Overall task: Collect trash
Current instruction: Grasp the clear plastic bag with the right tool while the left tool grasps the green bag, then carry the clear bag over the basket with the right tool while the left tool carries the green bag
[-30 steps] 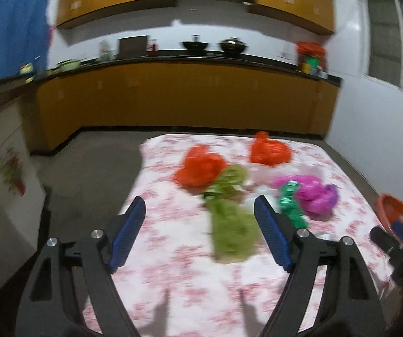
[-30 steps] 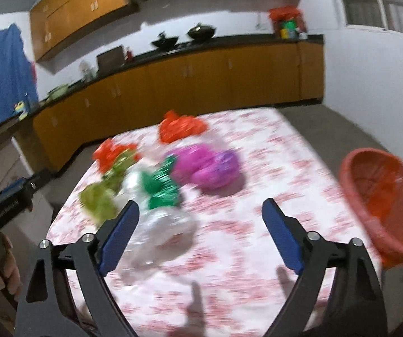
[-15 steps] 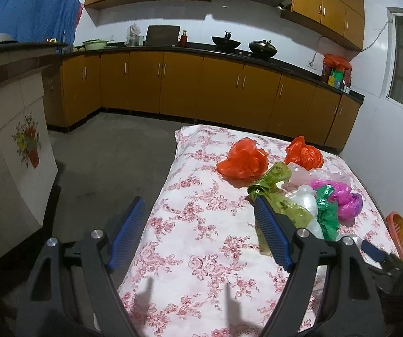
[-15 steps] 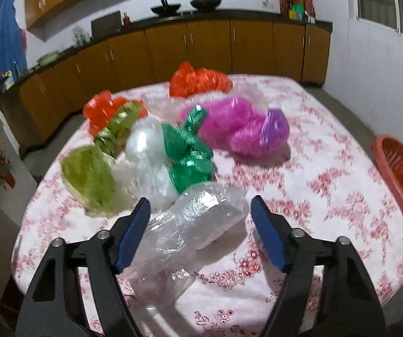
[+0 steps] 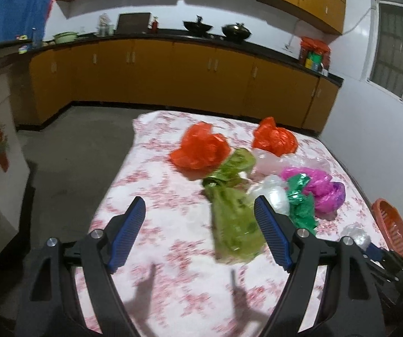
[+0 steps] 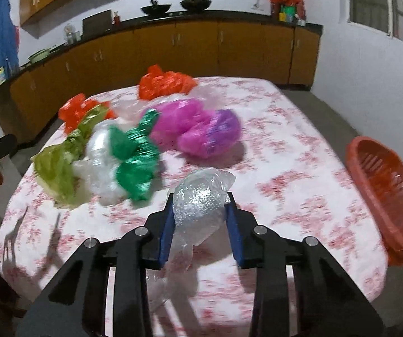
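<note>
Step in hand: right claw closing, now clenched on bubble wrap near bench front edge. Left claw released, empty, beside green bag. Next move likely: lift wrap, carry to orange basket at right edge, release.

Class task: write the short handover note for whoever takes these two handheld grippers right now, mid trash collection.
Right gripper: jaws have just been closing, now pinching the clear bubble-wrap bag.
Left gripper: open, empty, above the crumpled light-green plastic bag.
Orange plastic basket: at the table's right edge; nothing visible inside.
Left on the floral tablecloth: two orange bags, green foil, pink-purple bag, clear pieces.
Next: probably drop the bubble wrap in the basket.
</note>
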`<state>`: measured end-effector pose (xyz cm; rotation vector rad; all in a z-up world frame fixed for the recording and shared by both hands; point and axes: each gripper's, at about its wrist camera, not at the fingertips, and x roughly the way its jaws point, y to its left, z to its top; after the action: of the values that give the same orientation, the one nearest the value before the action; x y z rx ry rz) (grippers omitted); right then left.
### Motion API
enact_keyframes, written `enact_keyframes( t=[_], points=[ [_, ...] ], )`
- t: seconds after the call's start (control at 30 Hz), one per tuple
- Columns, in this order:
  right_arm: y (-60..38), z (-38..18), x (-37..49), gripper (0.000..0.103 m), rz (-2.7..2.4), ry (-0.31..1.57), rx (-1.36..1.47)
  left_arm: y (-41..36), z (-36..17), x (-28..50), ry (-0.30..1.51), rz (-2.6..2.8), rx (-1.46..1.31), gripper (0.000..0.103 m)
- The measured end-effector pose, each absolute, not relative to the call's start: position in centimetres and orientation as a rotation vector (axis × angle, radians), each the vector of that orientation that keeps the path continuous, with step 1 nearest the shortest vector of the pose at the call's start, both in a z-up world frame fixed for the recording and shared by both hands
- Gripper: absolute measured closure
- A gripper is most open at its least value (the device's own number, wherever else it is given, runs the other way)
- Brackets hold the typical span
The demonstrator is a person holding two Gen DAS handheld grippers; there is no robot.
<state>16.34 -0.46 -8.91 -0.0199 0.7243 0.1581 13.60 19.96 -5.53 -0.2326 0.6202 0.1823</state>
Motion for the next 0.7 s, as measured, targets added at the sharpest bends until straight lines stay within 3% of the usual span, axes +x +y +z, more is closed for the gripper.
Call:
enact_keyframes(
  t=[0.27, 0.5, 0.63, 0.7],
  points=[
    [-4.6, -8.1, 17.2, 0.068, 0.087, 0.707, 0.01, 20.2, -8.5, 20.7, 0.767, 0.183, -0.266, 0.025],
    [-6.1, -8.4, 18.0, 0.068, 0.071, 0.716, 0.028, 21.4, -12.3, 23.7, 0.92, 0.19, -0.286, 0.05],
    [-6.6, -8.5, 18.4, 0.068, 0.069, 0.72, 0.036, 21.0, -12.5, 23.4, 0.909, 0.18, -0.26, 0.056],
    [-6.7, -8.5, 18.4, 0.068, 0.069, 0.718, 0.038, 20.8, -12.5, 23.1, 0.909, 0.168, -0.259, 0.076]
  ],
)
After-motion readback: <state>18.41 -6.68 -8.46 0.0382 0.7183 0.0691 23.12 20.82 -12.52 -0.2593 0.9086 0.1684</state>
